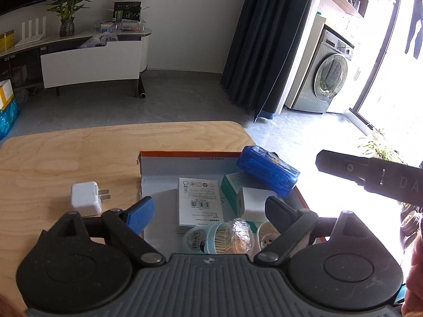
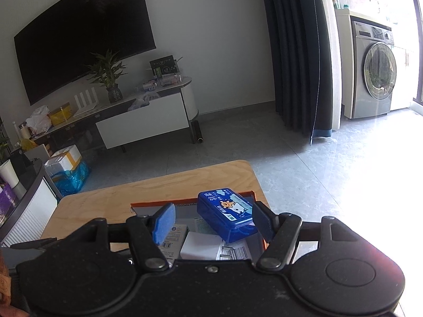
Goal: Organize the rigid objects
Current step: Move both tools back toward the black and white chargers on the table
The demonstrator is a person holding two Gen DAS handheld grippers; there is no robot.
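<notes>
With both the left gripper and right gripper spread and empty over the filling cardboard box, the white charger on the table left of the box looks, probably, next to fetch.

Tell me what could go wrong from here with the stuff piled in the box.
1. The blue case lies tilted across other packs at the cardboard box's far corner, with no pad of the right gripper visibly pressing it; it may slide.
2. The toothpick jar lies on its side under the open left gripper and could roll.
3. The white charger sits outside the box, easy to miss.
</notes>
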